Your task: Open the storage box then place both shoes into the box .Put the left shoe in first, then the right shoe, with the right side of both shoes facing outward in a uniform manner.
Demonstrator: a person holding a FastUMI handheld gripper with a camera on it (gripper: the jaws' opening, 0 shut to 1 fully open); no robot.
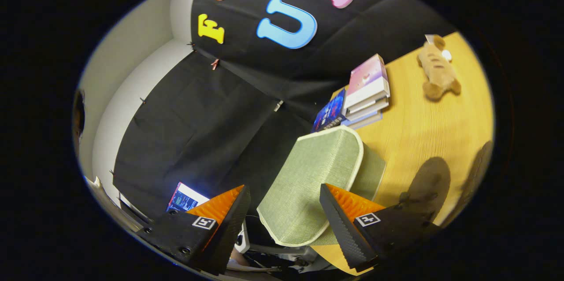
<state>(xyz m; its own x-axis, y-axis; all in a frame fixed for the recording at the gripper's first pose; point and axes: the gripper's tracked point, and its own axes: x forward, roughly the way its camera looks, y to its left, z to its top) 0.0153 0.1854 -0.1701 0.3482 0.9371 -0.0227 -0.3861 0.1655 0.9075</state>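
A green fabric storage box (373,171) with pale piping stands on the wooden table (423,127). Its lid (308,179) is swung up and tilted, with the flat face towards me. My gripper (283,186) is open, its fingers spread wide on either side of the lid's lower part. One fingertip (240,197) stands apart from the lid's edge; the other fingertip (328,199) overlaps the lid where it meets the box. Neither finger presses on it.
A stack of books (365,91) lies beyond the box by the black cloth wall. A brown plush toy (438,69) lies farther along the table. A lit screen (185,197) shows beside the one finger. The gripper's shadow (427,184) falls on the table.
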